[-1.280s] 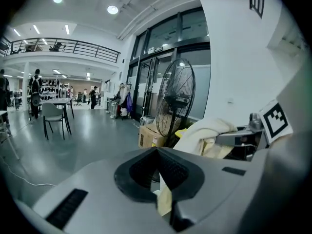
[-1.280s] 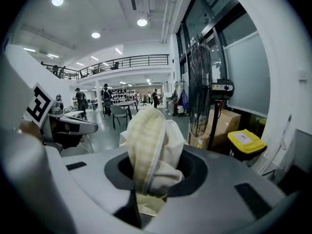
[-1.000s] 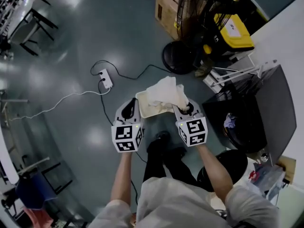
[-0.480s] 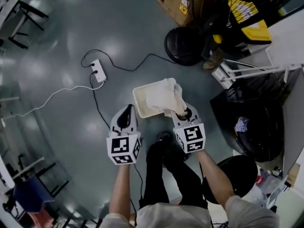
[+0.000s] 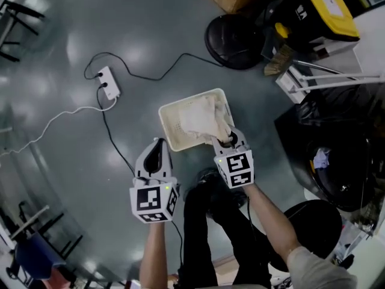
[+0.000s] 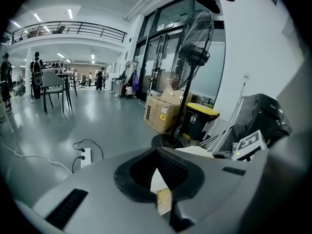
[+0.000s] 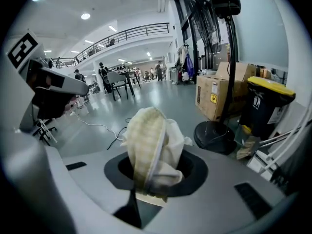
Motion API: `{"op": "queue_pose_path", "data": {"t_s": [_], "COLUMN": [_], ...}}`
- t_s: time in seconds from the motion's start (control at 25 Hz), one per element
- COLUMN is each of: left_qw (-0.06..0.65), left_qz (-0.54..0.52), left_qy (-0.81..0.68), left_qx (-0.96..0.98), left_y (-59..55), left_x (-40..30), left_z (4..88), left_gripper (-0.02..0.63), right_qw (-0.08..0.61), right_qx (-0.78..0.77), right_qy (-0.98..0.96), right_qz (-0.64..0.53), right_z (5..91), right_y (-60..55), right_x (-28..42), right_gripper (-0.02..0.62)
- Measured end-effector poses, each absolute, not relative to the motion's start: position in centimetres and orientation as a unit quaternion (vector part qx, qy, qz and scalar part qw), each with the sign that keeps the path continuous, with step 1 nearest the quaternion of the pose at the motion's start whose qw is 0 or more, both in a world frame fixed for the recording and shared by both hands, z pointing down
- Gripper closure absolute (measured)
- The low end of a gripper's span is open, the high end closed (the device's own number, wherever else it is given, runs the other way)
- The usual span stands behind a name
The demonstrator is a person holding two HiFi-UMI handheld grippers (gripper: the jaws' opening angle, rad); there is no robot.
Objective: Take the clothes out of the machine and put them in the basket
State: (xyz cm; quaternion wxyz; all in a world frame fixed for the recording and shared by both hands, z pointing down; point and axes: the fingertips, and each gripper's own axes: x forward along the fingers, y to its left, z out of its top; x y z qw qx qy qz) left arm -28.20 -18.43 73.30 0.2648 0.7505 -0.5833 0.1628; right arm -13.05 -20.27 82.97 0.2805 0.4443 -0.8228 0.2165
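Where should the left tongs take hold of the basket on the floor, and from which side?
I'd grip the bare left rim of the basket, coming straight down from above with the left tongs. Its thin upright wall stands open there, while the cloth held by the right tongs drapes over the right side.

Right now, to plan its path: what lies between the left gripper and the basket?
Only bare floor lies between the left gripper and the basket; the head view shows it.
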Motion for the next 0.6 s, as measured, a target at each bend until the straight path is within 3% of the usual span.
{"op": "queue_pose_path", "data": {"t_s": [0.6], "left_qw": [0.272], "left_qz": [0.176], "left_qy": [-0.581], "left_qx": [0.747], "left_y": [-16.7], "left_x": [-28.5], "left_z": [83.6], "left_gripper": [0.589], "right_qw": [0.360], "right_qx": [0.494], "right_qy": [-0.736], "right_qz": [0.290], "right_z": [107.1], "right_y": [-20.9], "right_x": [-8.4], "right_gripper": [0.463]}}
